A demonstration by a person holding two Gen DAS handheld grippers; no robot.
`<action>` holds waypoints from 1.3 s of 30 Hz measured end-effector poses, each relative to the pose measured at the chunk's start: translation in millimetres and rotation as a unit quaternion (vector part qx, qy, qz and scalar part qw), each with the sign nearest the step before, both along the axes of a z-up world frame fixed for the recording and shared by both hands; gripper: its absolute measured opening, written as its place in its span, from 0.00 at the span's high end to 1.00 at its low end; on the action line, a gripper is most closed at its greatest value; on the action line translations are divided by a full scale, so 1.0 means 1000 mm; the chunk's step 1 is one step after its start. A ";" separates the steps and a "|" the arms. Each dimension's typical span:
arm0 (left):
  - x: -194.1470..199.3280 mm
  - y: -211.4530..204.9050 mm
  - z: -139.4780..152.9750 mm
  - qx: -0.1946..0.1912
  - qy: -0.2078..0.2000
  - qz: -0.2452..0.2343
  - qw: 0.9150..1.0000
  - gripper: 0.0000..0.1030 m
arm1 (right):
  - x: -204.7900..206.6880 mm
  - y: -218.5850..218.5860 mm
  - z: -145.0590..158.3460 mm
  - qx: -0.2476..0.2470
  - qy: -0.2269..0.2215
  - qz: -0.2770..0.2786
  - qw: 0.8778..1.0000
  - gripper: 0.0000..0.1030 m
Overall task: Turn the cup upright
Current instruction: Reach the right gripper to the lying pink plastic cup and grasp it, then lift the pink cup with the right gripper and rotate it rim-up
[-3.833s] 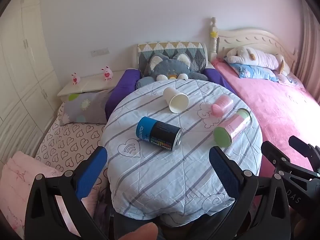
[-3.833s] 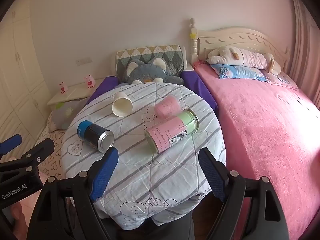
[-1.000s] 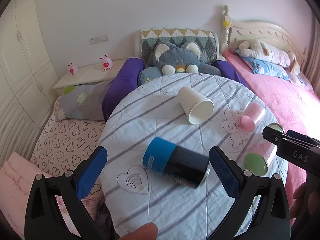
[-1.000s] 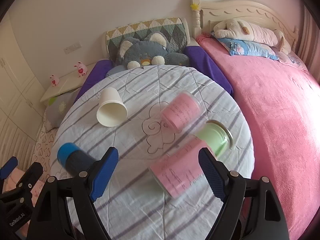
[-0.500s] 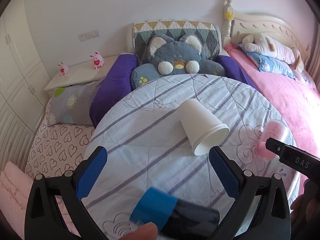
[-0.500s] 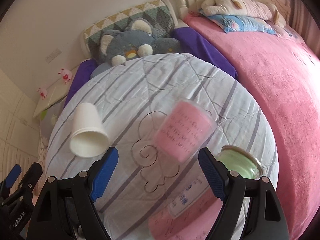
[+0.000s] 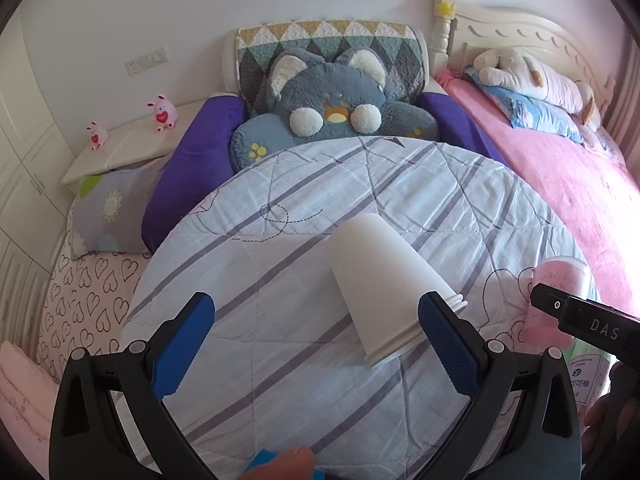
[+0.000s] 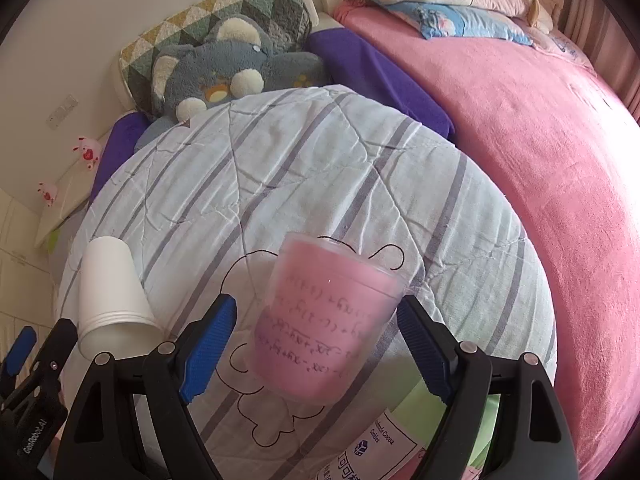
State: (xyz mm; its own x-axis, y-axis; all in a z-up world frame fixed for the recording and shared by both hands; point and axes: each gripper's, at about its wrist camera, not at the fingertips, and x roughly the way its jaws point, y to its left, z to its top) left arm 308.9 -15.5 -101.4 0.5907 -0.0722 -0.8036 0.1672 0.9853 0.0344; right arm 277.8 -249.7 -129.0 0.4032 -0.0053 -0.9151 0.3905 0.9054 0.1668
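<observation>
Striped quilted tabletop [image 7: 280,320], bedroom; white cup [image 7: 380,292] and pink cup [image 8: 324,320] both on sides; left gripper [image 7: 316,344] agape, cup at 1 o'clock; right gripper [image 8: 316,340] agape, straddling pink cup, ungripped; flipping not begun.

right tool [image 7: 600,326]: "DAS" | left tool [image 8: 34,434]: "GenRobot.AI" | green-pink canister [image 8: 384,440]: "Cocoa Cookies" (partly legible)

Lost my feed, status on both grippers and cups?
Both grippers open: left gripper, right gripper. White cup and pink cup on their sides, ungripped. Nothing blocking.
</observation>
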 end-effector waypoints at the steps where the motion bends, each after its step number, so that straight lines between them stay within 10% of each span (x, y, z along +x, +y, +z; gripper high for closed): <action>1: 0.001 0.000 0.000 -0.002 -0.001 0.000 1.000 0.00 | 0.002 -0.001 0.001 0.010 0.004 0.003 1.000 0.19; 29: -0.010 0.017 0.014 -0.014 -0.009 0.023 1.000 0.00 | 0.023 0.028 0.004 0.009 0.040 0.121 0.992 0.37; 39: -0.007 0.029 0.027 -0.003 -0.025 0.049 0.998 0.00 | 0.118 0.056 0.023 -0.022 0.035 0.187 0.981 0.37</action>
State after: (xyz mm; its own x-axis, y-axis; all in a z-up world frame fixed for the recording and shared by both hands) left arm 301.9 13.4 -74.7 0.6349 -0.0176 -0.7724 0.0686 0.9971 0.0337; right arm 395.5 -193.6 -106.1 0.3205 0.0913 -0.9428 0.0386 0.9933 0.1093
